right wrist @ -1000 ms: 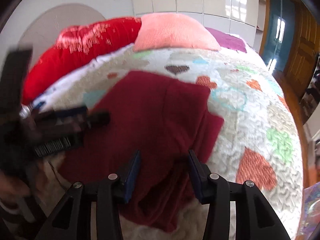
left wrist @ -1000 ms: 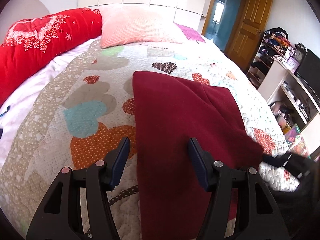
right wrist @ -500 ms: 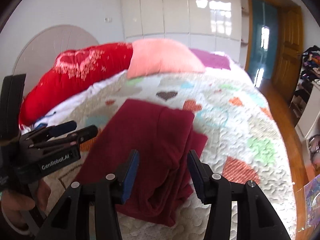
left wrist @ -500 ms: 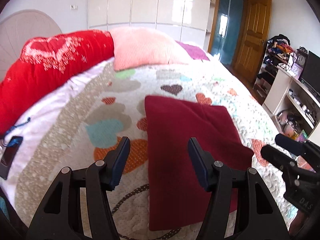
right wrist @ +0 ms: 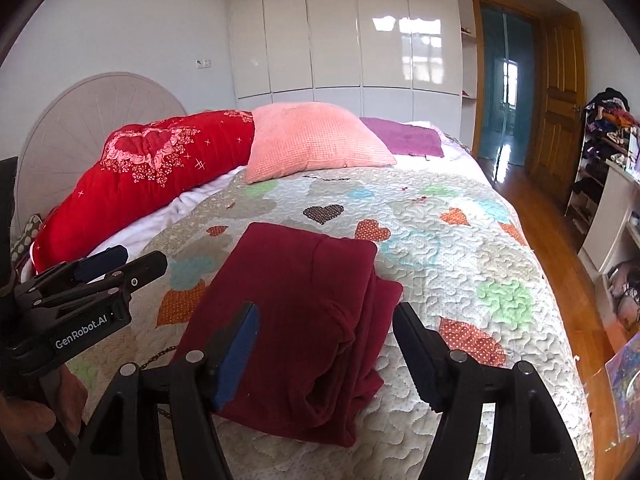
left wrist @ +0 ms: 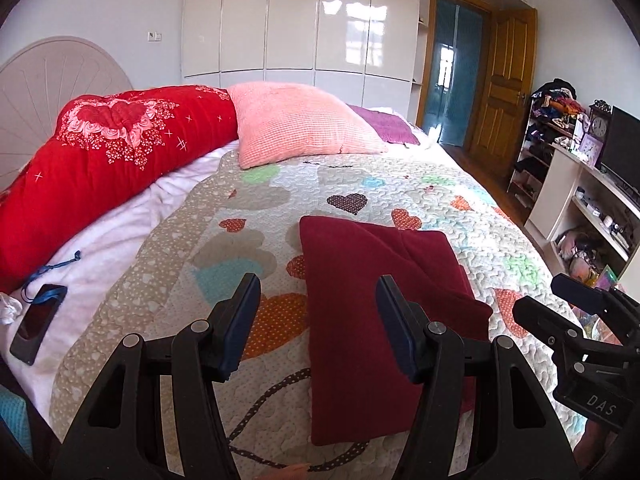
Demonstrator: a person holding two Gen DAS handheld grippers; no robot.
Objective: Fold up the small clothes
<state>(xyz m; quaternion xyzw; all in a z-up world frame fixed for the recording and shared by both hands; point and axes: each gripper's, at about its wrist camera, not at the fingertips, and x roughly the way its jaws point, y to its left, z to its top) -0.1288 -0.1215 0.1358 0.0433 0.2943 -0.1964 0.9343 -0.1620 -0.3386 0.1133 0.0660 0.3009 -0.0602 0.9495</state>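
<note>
The dark red garment [right wrist: 304, 312] lay folded into a long rectangle on the quilted heart-print bedspread [right wrist: 460, 248], near the foot of the bed and well apart from the pink pillow [right wrist: 312, 140] and the red duvet [right wrist: 152, 168] at the headboard. Its left edge ran straight and clean in the left wrist view [left wrist: 384, 320]; on its right side the layers sat unevenly, with a lower layer sticking out past the top one and a loose, rumpled pocket at the near corner.

Neither gripper touched it. The left gripper [left wrist: 316, 320] hovered above the near end with its fingers apart and nothing between them. The right gripper [right wrist: 324, 352] hung over the rumpled right portion, its fingers spreading wider, the cloth lying below them but not pinched.

By the look of it, a fold had just been laid down and let go, so the step in hand was the release. The garment was well along, though not tidy. The next move would probably call for either a final crosswise fold, each gripper taking a near corner and carrying it toward the far edge, or first tucking in the protruding right layer. Whichever it is, the pinch must catch all the layers together, or the stack would slide apart.

A phone [left wrist: 38, 320] lay on the white sheet at the left, clear of the work.
</note>
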